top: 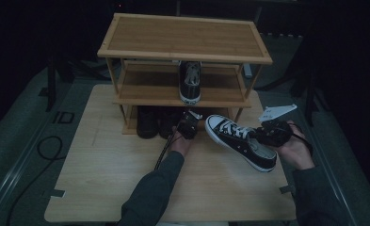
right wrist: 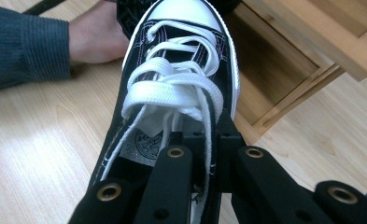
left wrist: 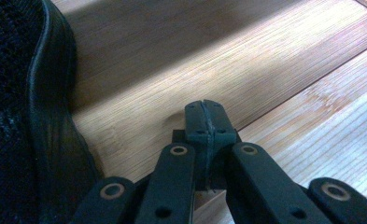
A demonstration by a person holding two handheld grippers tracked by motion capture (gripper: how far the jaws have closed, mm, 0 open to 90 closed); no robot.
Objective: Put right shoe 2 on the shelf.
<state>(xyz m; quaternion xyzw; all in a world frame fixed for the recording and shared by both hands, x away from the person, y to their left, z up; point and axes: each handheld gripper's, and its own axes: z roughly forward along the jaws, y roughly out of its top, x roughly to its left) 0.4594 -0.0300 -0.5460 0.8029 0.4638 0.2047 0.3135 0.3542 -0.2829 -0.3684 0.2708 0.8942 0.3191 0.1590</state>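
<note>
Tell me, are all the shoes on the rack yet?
Not yet. One sneaker already stands on the middle shelf of the rack, and dark shoes sit on the bottom one. The right gripper is shut on a black-and-white sneaker, off the table. That one still needs shelving. The left gripper is shut and empty.

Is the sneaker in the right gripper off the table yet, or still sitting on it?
Off the table. The sneaker hangs tilted, toe raised toward the rack, with the right gripper shut on its side wall by the opening.
</note>
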